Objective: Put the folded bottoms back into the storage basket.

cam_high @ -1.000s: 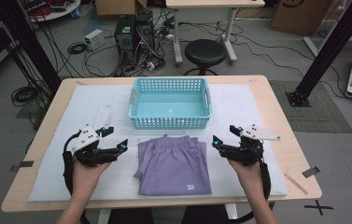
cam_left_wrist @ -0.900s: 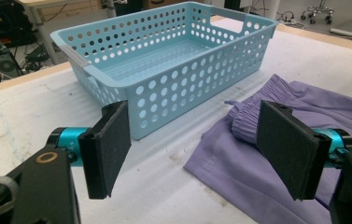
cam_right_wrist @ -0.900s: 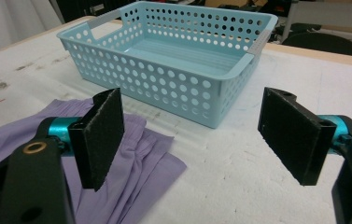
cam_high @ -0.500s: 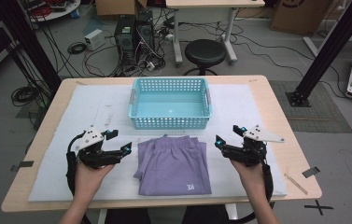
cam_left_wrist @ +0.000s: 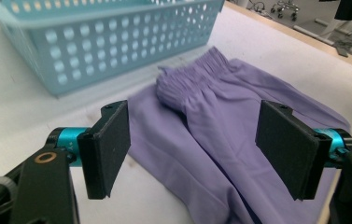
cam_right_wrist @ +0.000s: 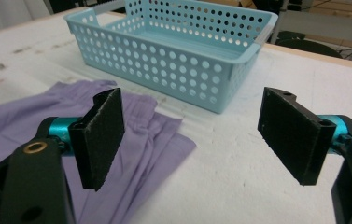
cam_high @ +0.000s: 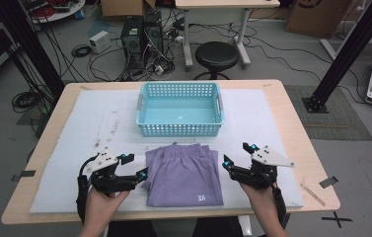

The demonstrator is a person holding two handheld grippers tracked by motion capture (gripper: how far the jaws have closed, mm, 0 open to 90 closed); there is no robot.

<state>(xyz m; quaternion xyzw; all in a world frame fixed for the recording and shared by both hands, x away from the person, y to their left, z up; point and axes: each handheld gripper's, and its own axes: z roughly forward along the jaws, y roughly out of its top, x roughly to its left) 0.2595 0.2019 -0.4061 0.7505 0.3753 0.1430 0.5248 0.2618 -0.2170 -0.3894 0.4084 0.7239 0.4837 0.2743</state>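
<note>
At shorts [cam_high: 184,174], left gripper [cam_high: 135,167] has closed in; right gripper [cam_high: 237,156] flanks; both jaws open, grasp next.

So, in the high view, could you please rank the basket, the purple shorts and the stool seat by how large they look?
1. Basket
2. Purple shorts, close behind it in area
3. Stool seat, which stands farther from the camera, so it may look smaller than it is

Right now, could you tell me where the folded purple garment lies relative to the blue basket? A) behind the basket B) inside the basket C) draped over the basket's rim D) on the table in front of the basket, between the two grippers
D: the purple garment lies flat on the white mat on the person's side of the blue basket, with the left gripper and right gripper on either side of it.
</note>
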